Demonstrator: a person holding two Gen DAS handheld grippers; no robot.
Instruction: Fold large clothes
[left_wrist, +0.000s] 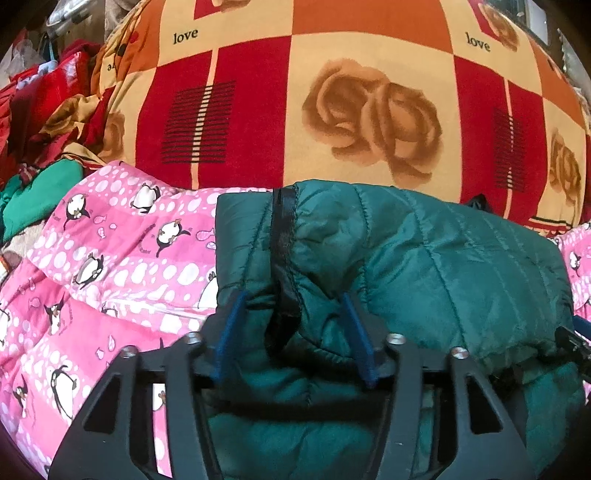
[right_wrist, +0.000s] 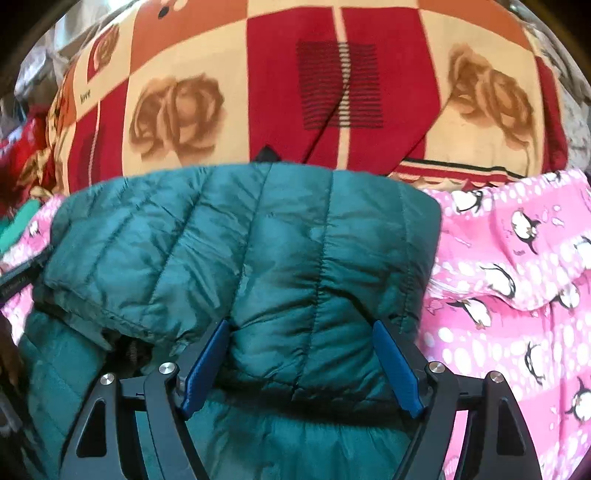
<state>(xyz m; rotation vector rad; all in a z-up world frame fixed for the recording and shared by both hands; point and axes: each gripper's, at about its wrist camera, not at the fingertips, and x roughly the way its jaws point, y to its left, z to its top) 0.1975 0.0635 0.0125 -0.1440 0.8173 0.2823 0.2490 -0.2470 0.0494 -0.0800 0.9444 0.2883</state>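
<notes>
A dark green quilted puffer jacket (left_wrist: 443, 266) lies folded over on a pink penguin-print blanket (left_wrist: 122, 266). A black trimmed edge (left_wrist: 284, 236) runs down its left part. My left gripper (left_wrist: 293, 299) is open, its blue fingers (left_wrist: 231, 332) straddling a bunched ridge of the jacket by that trim. In the right wrist view the jacket (right_wrist: 240, 251) fills the middle. My right gripper (right_wrist: 301, 326) is open, its blue fingers (right_wrist: 397, 362) on either side of a puffed fold. The right gripper's tip shows in the left wrist view (left_wrist: 572, 343).
A red, orange and cream rose-print blanket (left_wrist: 332, 110) lies behind the jacket. Red and green clothes (left_wrist: 40, 184) are piled at the far left. The pink blanket (right_wrist: 517, 295) spreads to the right in the right wrist view.
</notes>
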